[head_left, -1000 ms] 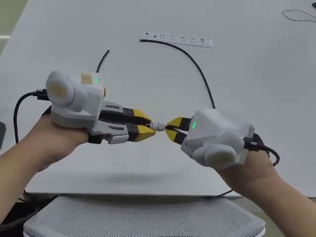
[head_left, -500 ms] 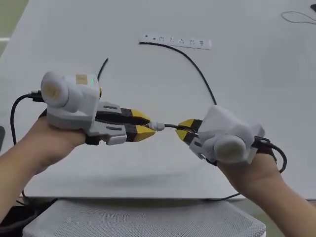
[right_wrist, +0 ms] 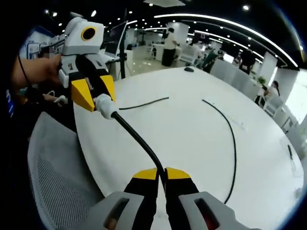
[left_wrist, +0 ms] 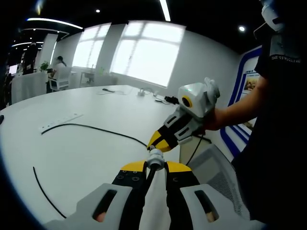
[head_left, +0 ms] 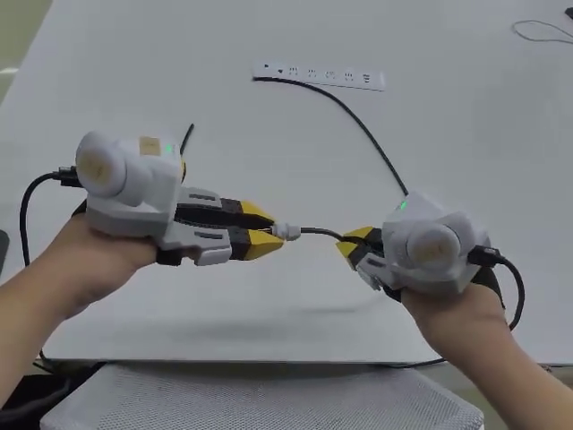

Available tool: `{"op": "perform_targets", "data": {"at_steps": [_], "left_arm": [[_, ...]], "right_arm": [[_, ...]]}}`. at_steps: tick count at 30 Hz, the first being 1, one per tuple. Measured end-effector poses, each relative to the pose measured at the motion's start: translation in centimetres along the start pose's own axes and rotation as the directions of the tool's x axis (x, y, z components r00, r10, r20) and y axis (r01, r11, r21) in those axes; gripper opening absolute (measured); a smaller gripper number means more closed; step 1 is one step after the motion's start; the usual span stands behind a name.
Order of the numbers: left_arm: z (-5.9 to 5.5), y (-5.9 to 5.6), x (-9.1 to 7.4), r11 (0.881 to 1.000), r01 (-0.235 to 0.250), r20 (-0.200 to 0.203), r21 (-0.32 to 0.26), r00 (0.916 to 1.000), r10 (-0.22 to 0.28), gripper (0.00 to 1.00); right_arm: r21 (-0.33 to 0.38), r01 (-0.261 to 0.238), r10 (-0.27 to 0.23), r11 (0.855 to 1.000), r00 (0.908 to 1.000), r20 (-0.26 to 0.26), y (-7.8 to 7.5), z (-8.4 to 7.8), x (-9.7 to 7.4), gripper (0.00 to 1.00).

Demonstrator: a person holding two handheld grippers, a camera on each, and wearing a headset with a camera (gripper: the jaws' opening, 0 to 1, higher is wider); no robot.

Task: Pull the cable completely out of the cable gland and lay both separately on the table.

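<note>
Left claw point(head_left: 267, 235) clamped on white cable gland point(head_left: 288, 232); right claw point(head_left: 352, 245) pinches black cable point(head_left: 319, 232). Short cable stretch spans between them, above near tabletop point(head_left: 269, 143) edge.

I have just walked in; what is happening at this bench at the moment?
A person is working with a handheld gripper in each hand above a white table. The left gripper has its jaws shut on a white cable gland. The right gripper has its jaws shut on the black cable that runs out of the gland. Both are held in the air with a short stretch of cable between them. The cable is not yet out of the gland, and neither lies on the table.
</note>
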State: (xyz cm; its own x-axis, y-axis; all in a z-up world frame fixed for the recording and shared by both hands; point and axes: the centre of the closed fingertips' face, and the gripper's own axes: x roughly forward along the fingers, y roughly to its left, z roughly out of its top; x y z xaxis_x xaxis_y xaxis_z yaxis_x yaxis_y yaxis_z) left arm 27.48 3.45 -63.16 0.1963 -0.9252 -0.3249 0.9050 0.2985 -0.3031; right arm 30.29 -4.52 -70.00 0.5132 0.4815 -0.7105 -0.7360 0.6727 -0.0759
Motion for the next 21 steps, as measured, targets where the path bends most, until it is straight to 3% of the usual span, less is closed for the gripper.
{"op": "perform_targets", "data": {"at_steps": [4, 9, 14, 21], "left_arm": [[-0.1, -0.2, 0.1, 1.0, 0.002, -0.001, 0.0, 1.0, -0.002, 0.14], [-0.3, -0.3, 0.2, 1.0, 0.006, -0.004, -0.005, 1.0, -0.006, 0.14], [-0.7, -0.4, 0.4, 1.0, 0.003, -0.014, -0.004, 0.9999, -0.003, 0.15], [-0.6, 0.1, 0.1, 1.0, -0.008, -0.009, -0.006, 0.9999, 0.008, 0.15]], "right_arm": [[0.085, 0.01, -0.008, 0.996, 0.9998, -0.02, -0.7, -1.4, 0.4, 0.0], [0.193, 0.023, -0.013, 0.981, 0.9984, -0.054, -1.4, -3.2, 0.8, 0.0], [0.193, 0.023, -0.009, 0.981, 0.9973, -0.073, -1.1, -3.7, 1.0, 0.0], [0.165, 0.008, 0.0, 0.986, 0.9986, -0.053, -0.8, -3.2, 0.6, 0.0]]}}
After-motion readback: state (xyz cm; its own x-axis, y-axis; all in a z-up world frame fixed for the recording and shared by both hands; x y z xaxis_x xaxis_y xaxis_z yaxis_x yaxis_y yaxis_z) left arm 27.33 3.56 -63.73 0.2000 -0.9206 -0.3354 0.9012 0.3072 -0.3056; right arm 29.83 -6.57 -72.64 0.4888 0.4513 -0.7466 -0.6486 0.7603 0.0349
